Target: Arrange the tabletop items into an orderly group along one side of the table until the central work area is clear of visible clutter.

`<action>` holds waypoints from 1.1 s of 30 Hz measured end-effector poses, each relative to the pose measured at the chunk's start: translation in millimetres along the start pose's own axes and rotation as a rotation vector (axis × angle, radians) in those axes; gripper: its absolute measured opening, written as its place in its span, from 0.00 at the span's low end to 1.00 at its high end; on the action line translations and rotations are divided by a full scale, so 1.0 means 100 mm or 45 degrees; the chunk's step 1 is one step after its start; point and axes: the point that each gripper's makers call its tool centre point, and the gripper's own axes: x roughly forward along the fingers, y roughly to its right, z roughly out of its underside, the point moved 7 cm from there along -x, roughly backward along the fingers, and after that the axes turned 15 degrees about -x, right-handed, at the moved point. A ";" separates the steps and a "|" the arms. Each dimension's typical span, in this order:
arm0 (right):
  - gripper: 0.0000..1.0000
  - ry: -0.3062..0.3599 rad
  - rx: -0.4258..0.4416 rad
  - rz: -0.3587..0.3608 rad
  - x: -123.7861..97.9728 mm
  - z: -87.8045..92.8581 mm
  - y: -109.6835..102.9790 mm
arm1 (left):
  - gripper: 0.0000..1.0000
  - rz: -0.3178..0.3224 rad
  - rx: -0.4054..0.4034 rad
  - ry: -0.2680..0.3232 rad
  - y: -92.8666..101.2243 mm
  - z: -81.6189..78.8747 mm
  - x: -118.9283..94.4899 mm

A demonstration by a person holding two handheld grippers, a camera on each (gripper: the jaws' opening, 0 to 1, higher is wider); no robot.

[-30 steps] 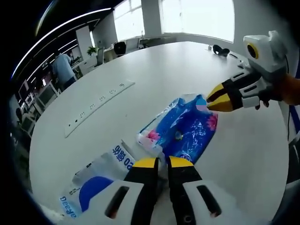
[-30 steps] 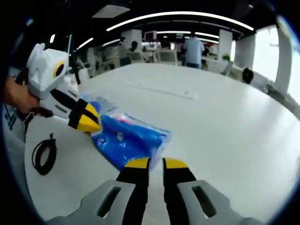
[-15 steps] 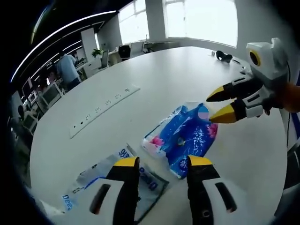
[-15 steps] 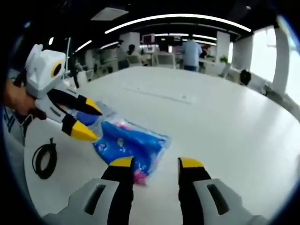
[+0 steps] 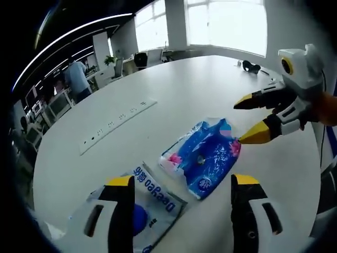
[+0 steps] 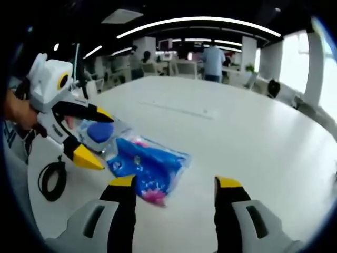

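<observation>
A blue flowered tissue pack (image 5: 204, 156) lies flat on the white table (image 5: 174, 89), and it appears again as the blue pack (image 6: 145, 167) just ahead of my right gripper. Beside it sits a clear pouch with a blue disc and blue lettering (image 5: 138, 208), also seen as the pouch (image 6: 100, 132). My left gripper (image 5: 179, 184) stands open with wide jaws above both items, holding nothing. My right gripper (image 6: 174, 182) is open too and empty. It enters the left gripper view as the right gripper (image 5: 251, 120), open at the pack's far end. The left gripper (image 6: 87, 134) straddles the pouch.
A long white power strip (image 5: 117, 118) lies across the table's middle, seen also as the strip (image 6: 181, 109). A coiled black cable (image 6: 51, 179) rests near the table edge. A dark object (image 5: 249, 65) sits far off. People stand at desks (image 6: 213, 60) beyond.
Both grippers have gone from shut to wide open and let go of the blue tissue pack, which now lies free on the table. Both cameras have drawn back a little.
</observation>
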 end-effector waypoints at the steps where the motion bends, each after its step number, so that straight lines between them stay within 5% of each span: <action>1: 0.62 0.002 0.000 0.000 -0.01 -0.01 0.00 | 0.80 -0.004 -0.005 0.000 0.00 0.00 0.00; 14: 0.71 0.021 -0.002 -0.001 -0.13 -0.11 -0.03 | 0.99 -0.020 -0.040 0.046 -0.03 0.01 -0.13; 33: 0.86 0.080 -0.010 -0.010 -0.27 -0.27 -0.17 | 0.99 0.000 -0.078 0.090 -0.02 0.02 -0.39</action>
